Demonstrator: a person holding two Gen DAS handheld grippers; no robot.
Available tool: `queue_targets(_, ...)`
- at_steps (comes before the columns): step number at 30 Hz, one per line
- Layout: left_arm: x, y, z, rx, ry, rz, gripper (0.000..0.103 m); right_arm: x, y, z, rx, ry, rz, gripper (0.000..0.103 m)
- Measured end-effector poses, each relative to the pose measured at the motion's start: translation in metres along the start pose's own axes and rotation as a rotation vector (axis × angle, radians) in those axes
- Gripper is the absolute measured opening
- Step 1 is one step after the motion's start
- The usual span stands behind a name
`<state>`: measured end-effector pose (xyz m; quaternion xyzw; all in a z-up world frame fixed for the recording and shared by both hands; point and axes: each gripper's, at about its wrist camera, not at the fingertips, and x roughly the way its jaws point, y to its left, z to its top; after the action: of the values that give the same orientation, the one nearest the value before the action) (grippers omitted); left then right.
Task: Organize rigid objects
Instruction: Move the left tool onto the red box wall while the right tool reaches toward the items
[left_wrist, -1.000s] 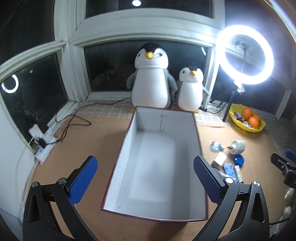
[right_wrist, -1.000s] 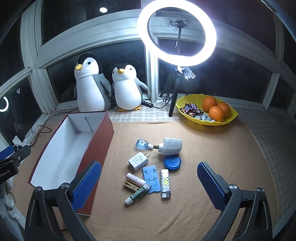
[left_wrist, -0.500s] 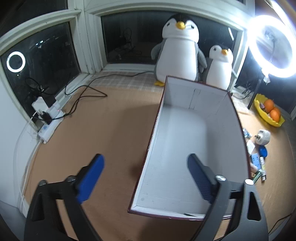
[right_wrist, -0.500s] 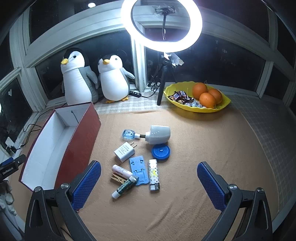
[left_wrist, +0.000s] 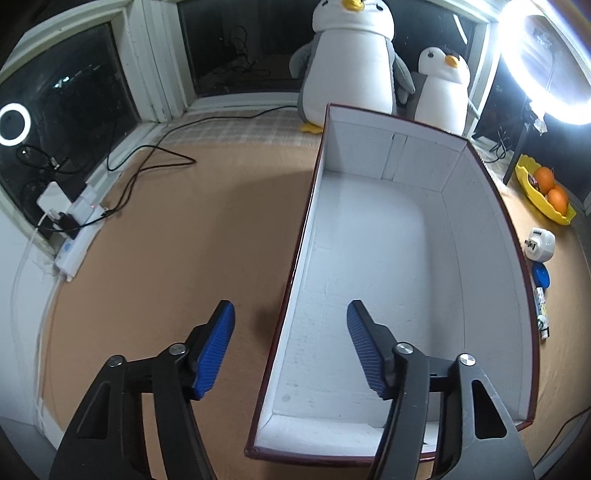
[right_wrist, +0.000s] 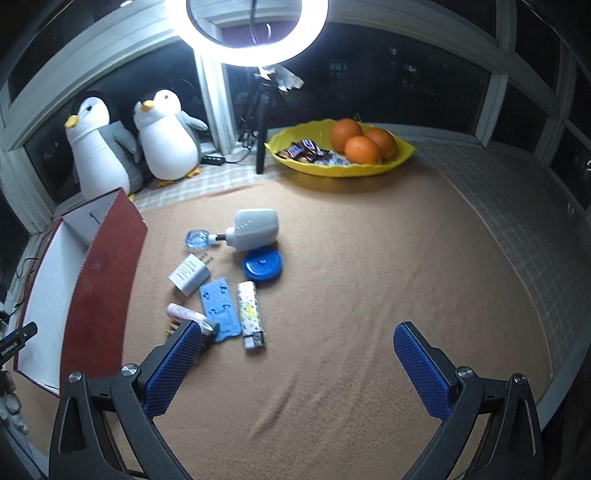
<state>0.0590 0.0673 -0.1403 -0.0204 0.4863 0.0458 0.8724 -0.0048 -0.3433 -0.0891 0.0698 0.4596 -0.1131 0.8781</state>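
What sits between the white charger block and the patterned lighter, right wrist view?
The blue phone stand lies flat between the charger block and the lighter, close beside both. Right wrist view shows it.

A home window nook: plush penguins (right_wrist: 168, 138), a fruit bowl (right_wrist: 340, 162), carpeted floor (right_wrist: 369, 295), ring light (right_wrist: 247, 33).

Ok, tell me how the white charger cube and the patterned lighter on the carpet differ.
The charger cube is plain white and blocky; the lighter is long, slim and printed with a pattern. The charger cube shows two metal prongs, while the lighter ends in a metal cap. The charger cube lies left of the blue stand, the lighter right of it. Both lie flat on the carpet, untouched.
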Motion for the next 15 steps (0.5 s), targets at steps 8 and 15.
queue_targets(8,0.01,-0.001,-0.002,0.015,0.029,-0.024,0.037,0.008,-0.005,-0.016,0.018,0.051,-0.015,0.103)
queue_targets(15,0.017,-0.004,-0.004,0.04,0.035,-0.038,0.031,0.016,0.007,-0.02,0.015,0.075,-0.005,0.103)
